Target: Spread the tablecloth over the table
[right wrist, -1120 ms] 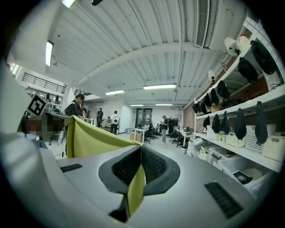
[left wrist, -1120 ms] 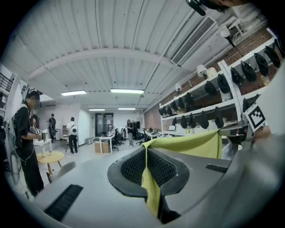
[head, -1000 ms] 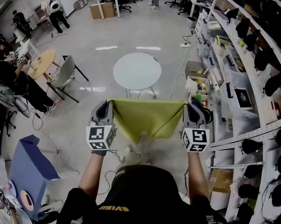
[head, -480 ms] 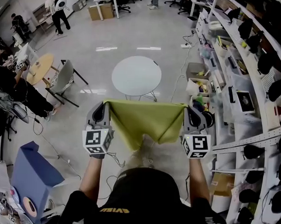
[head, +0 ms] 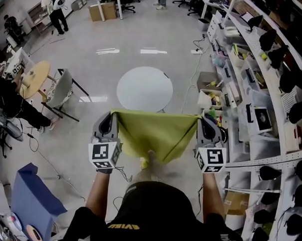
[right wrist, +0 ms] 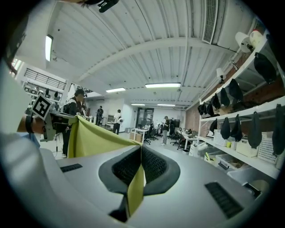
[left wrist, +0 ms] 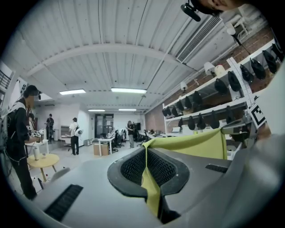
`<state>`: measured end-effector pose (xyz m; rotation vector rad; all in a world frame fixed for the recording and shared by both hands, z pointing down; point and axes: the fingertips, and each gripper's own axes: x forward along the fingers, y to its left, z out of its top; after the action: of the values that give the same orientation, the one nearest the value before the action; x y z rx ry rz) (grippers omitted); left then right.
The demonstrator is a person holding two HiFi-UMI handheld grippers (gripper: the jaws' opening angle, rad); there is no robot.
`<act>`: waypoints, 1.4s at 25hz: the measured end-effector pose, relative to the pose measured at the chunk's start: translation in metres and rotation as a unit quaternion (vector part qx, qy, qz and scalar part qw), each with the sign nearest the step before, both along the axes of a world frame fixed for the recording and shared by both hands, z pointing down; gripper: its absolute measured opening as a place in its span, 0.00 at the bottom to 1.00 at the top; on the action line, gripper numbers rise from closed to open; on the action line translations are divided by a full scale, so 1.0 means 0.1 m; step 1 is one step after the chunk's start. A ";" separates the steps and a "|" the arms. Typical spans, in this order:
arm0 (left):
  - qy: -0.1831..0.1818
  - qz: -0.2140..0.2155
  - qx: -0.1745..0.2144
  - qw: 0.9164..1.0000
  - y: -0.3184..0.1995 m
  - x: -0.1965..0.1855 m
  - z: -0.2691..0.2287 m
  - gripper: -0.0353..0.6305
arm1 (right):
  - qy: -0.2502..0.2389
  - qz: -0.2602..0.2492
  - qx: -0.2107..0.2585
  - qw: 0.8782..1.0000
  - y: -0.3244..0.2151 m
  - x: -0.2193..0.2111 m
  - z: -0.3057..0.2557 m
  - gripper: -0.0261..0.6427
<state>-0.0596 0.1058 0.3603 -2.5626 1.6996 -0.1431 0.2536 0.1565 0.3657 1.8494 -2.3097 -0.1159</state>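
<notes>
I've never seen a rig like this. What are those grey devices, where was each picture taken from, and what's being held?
No robot: a person wears a downward-looking head camera and holds a two-jaw gripper in each hand; the other two pictures come from cameras on those grippers. The left gripper and right gripper are each shut on a top corner of a yellow-green tablecloth, stretched between them. The round white table ahead is not yet covered.

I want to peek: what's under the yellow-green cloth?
Grey floor and the person's blurred shoe show below the yellow-green cloth. The round white table has its base covered.
</notes>
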 end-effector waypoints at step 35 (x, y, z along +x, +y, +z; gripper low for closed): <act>-0.008 0.026 0.006 1.000 -2.56 -0.78 -0.05 0.08 | 0.014 0.032 -0.002 0.999 -2.69 -0.79 -0.19 0.04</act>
<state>-0.1378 -0.1504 0.3552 -2.5882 1.6221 -0.1499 0.1750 -0.1122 0.3470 1.9056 -2.2281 -0.1288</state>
